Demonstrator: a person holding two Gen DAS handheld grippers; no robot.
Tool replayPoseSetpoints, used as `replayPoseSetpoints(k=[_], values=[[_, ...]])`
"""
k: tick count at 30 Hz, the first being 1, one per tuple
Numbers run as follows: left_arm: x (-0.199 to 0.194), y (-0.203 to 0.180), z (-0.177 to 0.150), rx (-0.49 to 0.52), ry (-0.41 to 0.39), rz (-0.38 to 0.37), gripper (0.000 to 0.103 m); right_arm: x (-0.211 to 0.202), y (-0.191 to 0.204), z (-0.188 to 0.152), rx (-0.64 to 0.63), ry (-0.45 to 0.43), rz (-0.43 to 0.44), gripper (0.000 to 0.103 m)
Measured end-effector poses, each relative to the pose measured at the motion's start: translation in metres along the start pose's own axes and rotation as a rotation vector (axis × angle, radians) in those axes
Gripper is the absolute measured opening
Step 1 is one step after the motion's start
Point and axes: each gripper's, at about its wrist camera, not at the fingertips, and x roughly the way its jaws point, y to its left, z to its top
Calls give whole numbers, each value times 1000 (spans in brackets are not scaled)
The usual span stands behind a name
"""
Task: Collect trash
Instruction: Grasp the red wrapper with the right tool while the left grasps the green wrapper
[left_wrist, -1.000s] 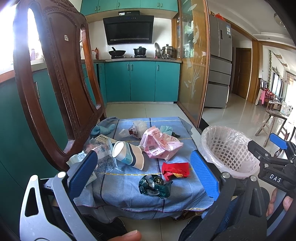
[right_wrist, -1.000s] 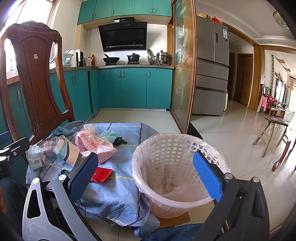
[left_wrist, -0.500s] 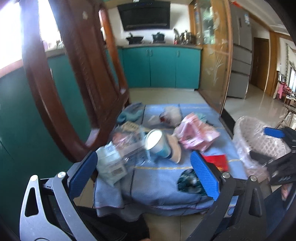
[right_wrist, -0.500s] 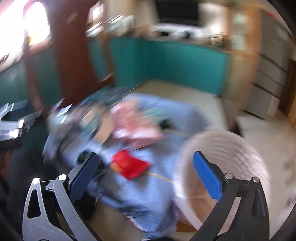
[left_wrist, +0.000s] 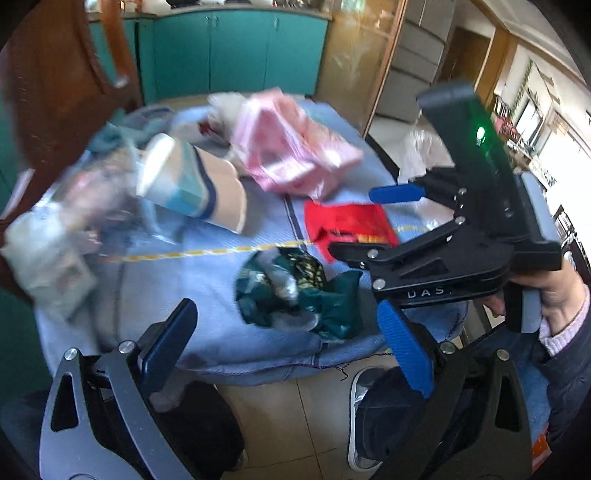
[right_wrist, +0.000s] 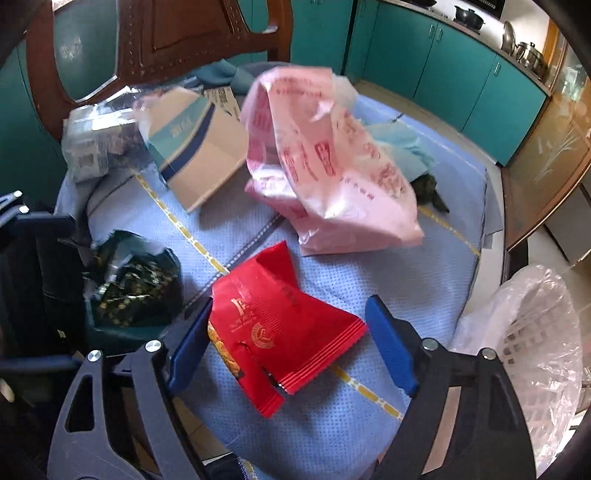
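Observation:
Trash lies on a blue cloth (left_wrist: 207, 295). A crumpled dark green wrapper (left_wrist: 295, 291) sits just beyond my left gripper (left_wrist: 288, 347), level with its fingertips; the jaws are closing and the pads do not touch it. My right gripper (right_wrist: 291, 347) points down over a flat red wrapper (right_wrist: 280, 325), which lies between its closing jaws; the left pad is at the wrapper's edge and the right pad stands apart. The left wrist view shows the right gripper (left_wrist: 369, 221) over the red wrapper (left_wrist: 347, 221). The green wrapper (right_wrist: 136, 280) lies to the left.
A pink plastic bag (right_wrist: 325, 166), a paper cup (left_wrist: 192, 188) and clear packaging (left_wrist: 55, 240) lie further back on the cloth. The lined white basket (right_wrist: 528, 350) stands at the right. A wooden chair back (right_wrist: 166, 37) rises behind. A person's shoes (left_wrist: 369, 406) are below the cloth's edge.
Both grippers tipped downward and came closer to the cloth. The right one swung left from the basket to the red wrapper, and its jaws narrowed.

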Motion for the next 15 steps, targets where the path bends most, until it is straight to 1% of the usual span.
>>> replayPoseSetpoints(k=[3, 4, 5, 6, 11, 15], values=[[13, -1, 2, -1, 24, 5, 88, 7, -4, -3, 16, 10, 14, 54], [14, 0, 3, -5, 26, 4, 86, 7, -6, -4, 24, 10, 29, 50], [16, 1, 4, -8, 26, 3, 82, 7, -8, -4, 28, 3, 33, 42], [17, 2, 5, -7, 26, 4, 76, 6, -10, -4, 34, -2, 30, 38], [16, 6, 9, 5, 23, 16, 64, -8, -17, -7, 79, -44, 50, 29], [18, 10, 9, -24, -2, 3, 59, -16, -18, -8, 101, -74, 78, 27]])
